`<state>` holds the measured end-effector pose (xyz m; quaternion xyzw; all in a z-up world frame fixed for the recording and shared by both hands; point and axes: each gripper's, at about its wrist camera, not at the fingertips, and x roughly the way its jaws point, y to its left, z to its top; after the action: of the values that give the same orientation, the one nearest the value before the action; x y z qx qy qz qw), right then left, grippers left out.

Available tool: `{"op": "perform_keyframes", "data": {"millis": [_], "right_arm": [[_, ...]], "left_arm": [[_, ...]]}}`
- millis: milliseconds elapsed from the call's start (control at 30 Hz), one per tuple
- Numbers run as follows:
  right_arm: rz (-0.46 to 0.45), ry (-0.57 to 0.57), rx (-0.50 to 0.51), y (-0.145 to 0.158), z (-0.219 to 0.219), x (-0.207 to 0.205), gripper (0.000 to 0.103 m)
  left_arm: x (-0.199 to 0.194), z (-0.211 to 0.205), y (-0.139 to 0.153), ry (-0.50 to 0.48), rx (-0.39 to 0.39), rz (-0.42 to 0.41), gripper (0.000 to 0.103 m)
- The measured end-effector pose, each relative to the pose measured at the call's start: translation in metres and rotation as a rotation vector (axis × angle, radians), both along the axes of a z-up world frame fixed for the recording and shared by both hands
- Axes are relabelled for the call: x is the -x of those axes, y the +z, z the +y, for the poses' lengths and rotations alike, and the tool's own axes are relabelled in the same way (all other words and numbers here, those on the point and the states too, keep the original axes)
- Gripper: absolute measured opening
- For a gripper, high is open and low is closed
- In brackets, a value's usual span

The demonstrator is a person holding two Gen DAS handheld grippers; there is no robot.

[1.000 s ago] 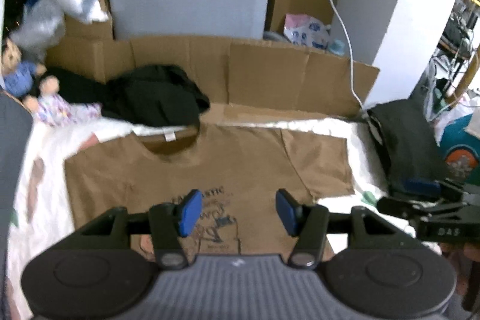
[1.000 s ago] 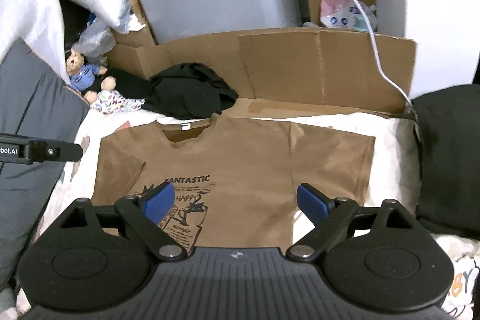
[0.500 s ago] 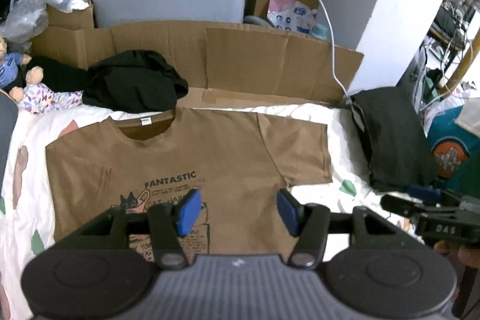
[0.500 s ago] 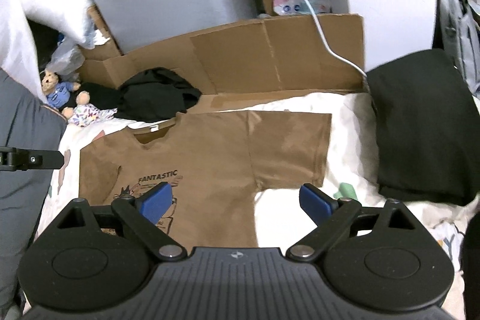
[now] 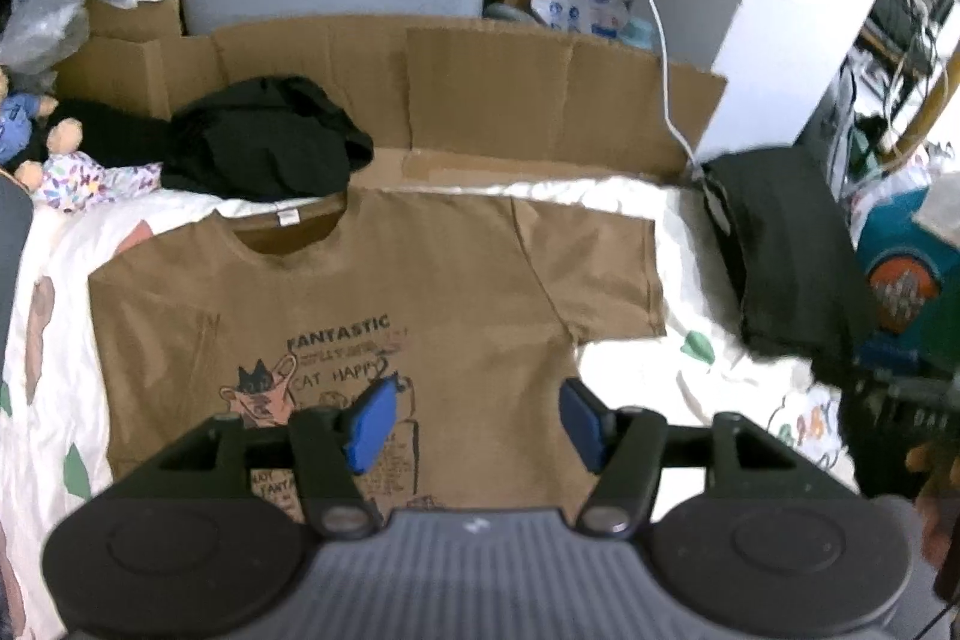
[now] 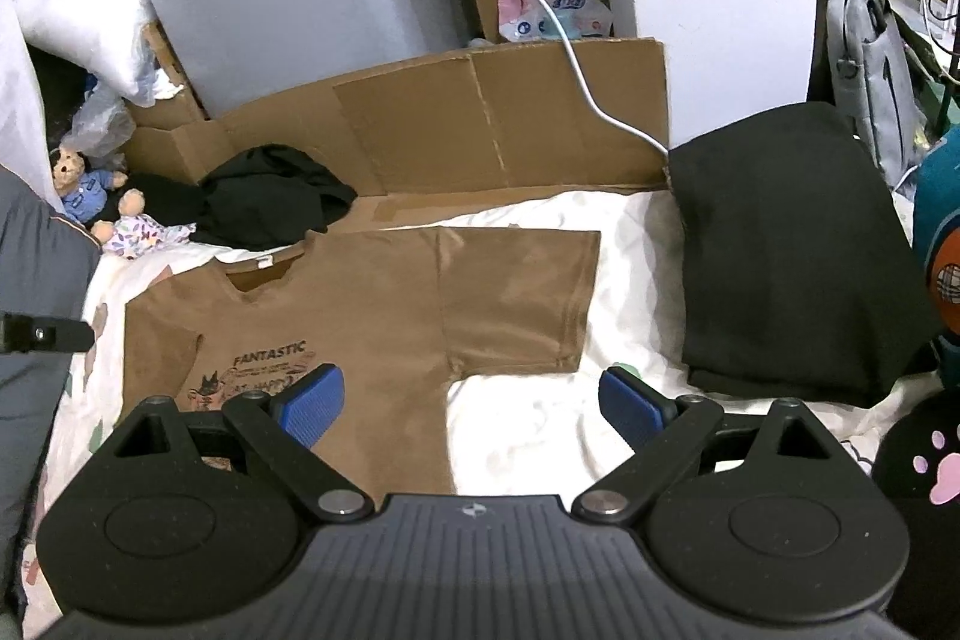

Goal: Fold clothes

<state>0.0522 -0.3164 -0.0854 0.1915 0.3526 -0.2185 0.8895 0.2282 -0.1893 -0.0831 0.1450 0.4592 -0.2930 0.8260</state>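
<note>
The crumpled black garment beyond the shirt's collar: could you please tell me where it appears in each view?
Left wrist view: crumpled black garment upper left, just above the collar.
Right wrist view: left of centre, again behind the collar.
Shared landmark: the brown T-shirt with its FANTASTIC print.

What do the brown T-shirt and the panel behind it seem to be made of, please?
T-shirt: likely cotton knit, matte; it lies limp and flat, with stitched sleeve hems and a printed graphic. Panel: corrugated cardboard, dull brown, with straight fold creases and raw edges.

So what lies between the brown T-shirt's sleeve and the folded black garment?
Only bare white sheet separates the brown T-shirt from the folded black garment, in the right wrist view.
</note>
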Motion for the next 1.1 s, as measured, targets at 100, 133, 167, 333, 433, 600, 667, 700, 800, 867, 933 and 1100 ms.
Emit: {"op": "perform_keyframes", "data": {"millis": [100,133,167,333,433,600,667,700,800,867,933,1100], "right_arm": [[-0.011,-0.014,-0.023,-0.003,-0.007,0.003,0.095],[-0.012,-0.012,-0.024,-0.004,-0.009,0.003,0.095],[-0.014,-0.012,-0.023,-0.005,-0.010,0.003,0.095],[-0.020,-0.025,-0.040,-0.016,-0.018,0.001,0.095],[-0.012,-0.039,-0.057,-0.023,-0.023,-0.003,0.095],[-0.015,-0.061,-0.059,-0.031,-0.033,-0.004,0.095],[-0.015,-0.068,-0.067,-0.036,-0.040,-0.005,0.095],[-0.016,-0.070,-0.064,-0.037,-0.041,-0.005,0.095],[-0.039,-0.045,-0.053,-0.041,-0.046,-0.008,0.094],[-0.051,-0.008,-0.035,-0.044,-0.048,-0.012,0.089],[-0.052,0.008,-0.036,-0.048,-0.051,-0.017,0.085],[-0.054,-0.022,-0.106,-0.067,-0.068,-0.025,0.075]], "left_arm": [[-0.004,-0.007,0.001,0.009,0.011,-0.005,0.063],[-0.005,-0.009,0.001,0.015,0.024,-0.002,0.063],[-0.005,-0.011,0.001,0.012,0.035,0.005,0.063],[0.001,-0.026,-0.008,-0.057,0.051,0.005,0.064],[-0.001,-0.039,-0.024,-0.085,0.036,0.021,0.064],[-0.009,-0.062,-0.046,-0.063,0.023,0.022,0.064],[-0.008,-0.072,-0.053,-0.079,0.017,0.022,0.064],[-0.008,-0.077,-0.056,-0.083,0.017,0.027,0.064],[-0.008,-0.089,-0.064,-0.093,0.024,0.039,0.063],[-0.007,-0.096,-0.071,-0.100,0.030,0.047,0.063],[-0.009,-0.101,-0.082,-0.105,0.024,0.061,0.062],[-0.019,-0.109,-0.110,-0.112,0.012,0.107,0.039]]}}
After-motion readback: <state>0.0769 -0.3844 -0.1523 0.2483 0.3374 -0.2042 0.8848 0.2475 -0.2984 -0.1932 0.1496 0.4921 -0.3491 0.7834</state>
